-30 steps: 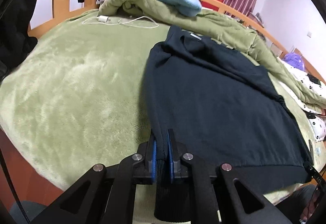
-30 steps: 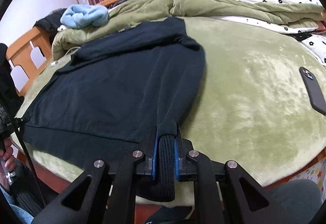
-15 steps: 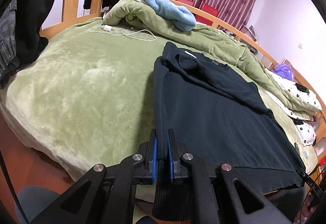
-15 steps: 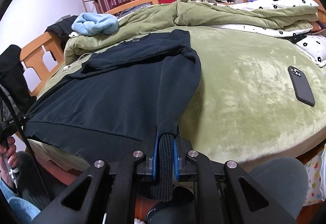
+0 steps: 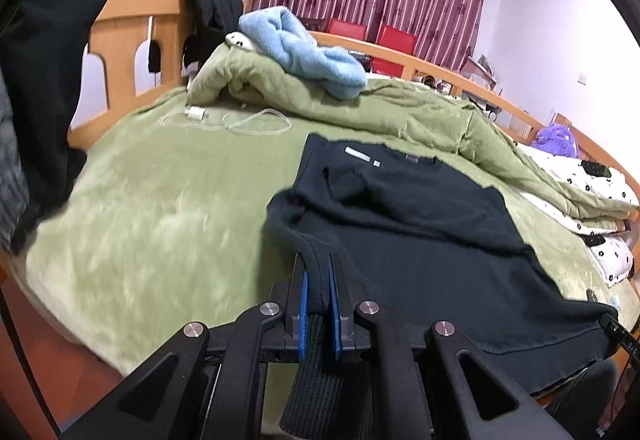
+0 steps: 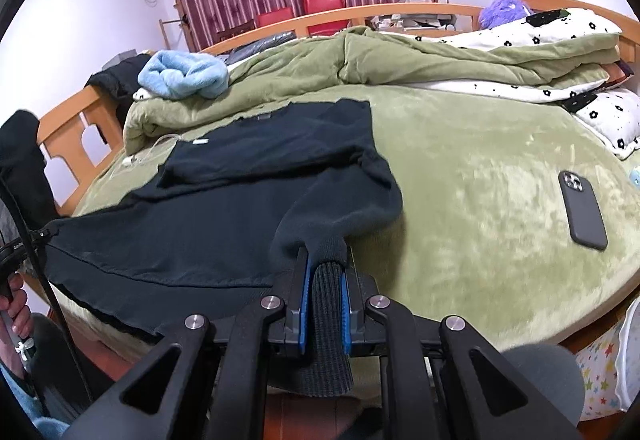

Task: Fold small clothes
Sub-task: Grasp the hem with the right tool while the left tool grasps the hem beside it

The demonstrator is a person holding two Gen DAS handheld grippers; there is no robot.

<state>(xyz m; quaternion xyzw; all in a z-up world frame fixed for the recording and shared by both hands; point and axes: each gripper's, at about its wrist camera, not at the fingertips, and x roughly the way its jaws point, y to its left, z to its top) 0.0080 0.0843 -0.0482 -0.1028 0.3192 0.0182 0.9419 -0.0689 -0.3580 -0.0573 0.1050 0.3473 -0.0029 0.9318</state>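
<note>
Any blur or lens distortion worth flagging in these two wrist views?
Left wrist: motion smear across the green blanket at left, dark sweater fairly sharp. Right wrist: mostly crisp, phone clear. Both: strong fisheye bowing, black vignette corners.

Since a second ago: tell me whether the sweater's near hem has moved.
Yes. The sweater's near hem, clamped in both tongs, has lifted off the green blanket and bunched toward the collar.
</note>
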